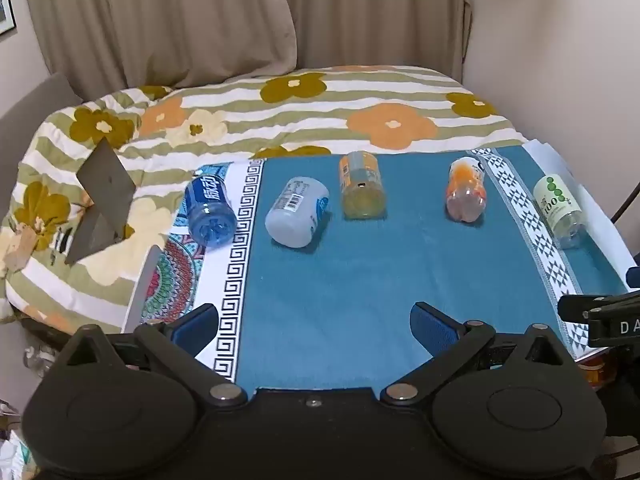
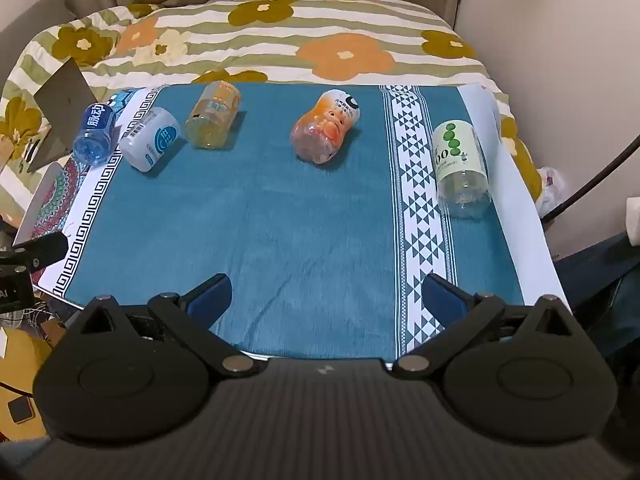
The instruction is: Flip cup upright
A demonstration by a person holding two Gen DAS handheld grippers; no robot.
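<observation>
**Cups all lying down, both grippers spread and empty**

Cups, five of them, lying on their sides in a row across the far part of the blue cloth (image 2: 280, 208), none upright yet. Taken from the cloth's left border to its right:

- Blue-labelled cup (image 2: 95, 133) on the patterned left border, base turned toward the cameras.
- White cup (image 2: 150, 138) just right of it, touching or nearly so (hard to tell which).
- Yellow cup (image 2: 213, 120) next, just inside the plain blue field.
- Orange cup (image 2: 326, 132) near the middle of the cloth, well apart from its neighbours.
- Green-labelled cup (image 2: 460, 164) past the right triangle band, near the cloth's right edge.

Left gripper (image 1: 316, 324) hovering over the near edge of the cloth, fingers wide apart, holding nothing. Right gripper (image 2: 326, 296) likewise over the near edge, fingers wide apart and bare.

Risks, as a judgement only:

- Round, light bodies on soft bedding: likely to roll away under a nudge from one finger.
- Blue-labelled and white cups so close that reaching for one could knock the other.
- Green-labelled cup close enough to the cloth's right edge to roll off if pushed.
- Soft, uneven base under the cloth: a righted cup could topple again on release.
</observation>
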